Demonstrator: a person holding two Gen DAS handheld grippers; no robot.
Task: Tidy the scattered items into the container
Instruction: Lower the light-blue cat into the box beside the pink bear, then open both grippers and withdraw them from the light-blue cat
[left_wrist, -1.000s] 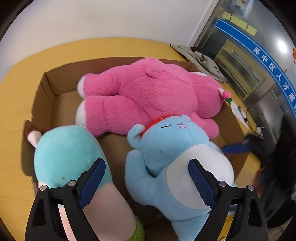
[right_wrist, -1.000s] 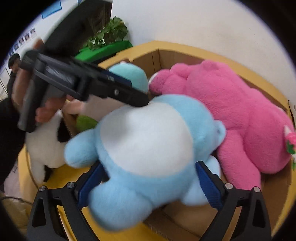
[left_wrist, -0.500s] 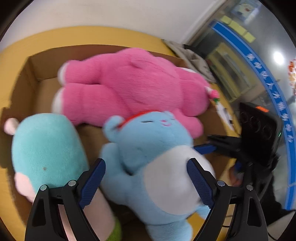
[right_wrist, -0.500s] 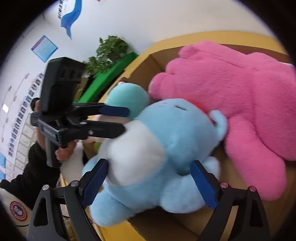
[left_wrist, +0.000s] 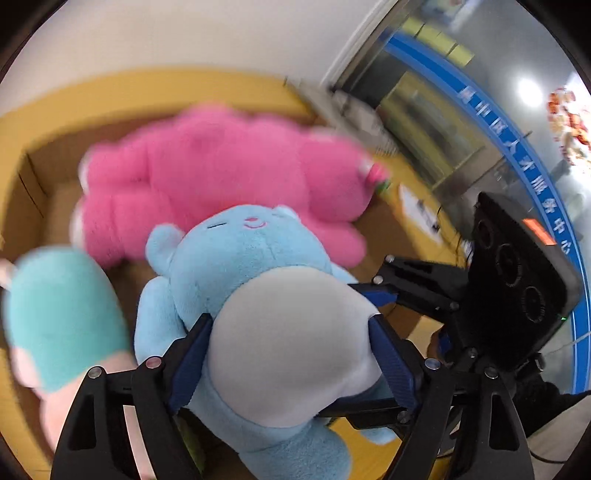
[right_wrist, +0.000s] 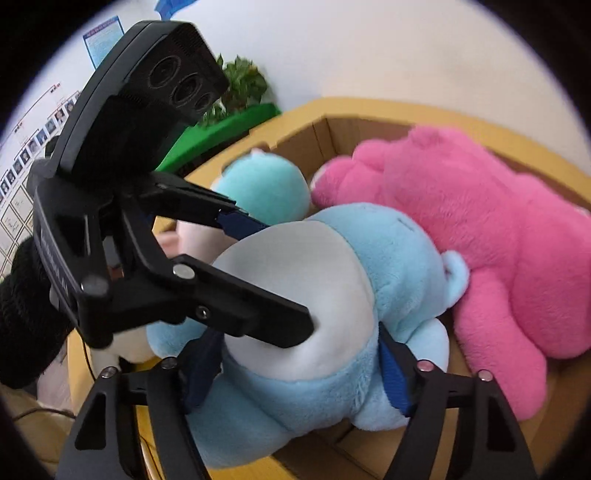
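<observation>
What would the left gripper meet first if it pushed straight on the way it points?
The light blue plush: its white belly already sits between the left gripper fingers. Beyond it, probably the pink plush.

We see a light blue plush bear (left_wrist: 240, 266) with a white belly and pink mouth, a bright pink plush (left_wrist: 221, 173), a teal plush (left_wrist: 62, 314) with pale pink, a brown cardboard box (right_wrist: 332, 136), and a yellow table (left_wrist: 110, 88).

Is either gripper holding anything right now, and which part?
Both hold the light-blue plush bear by its white belly: left gripper across its sides, right gripper, fingers closing, lower down.
</observation>
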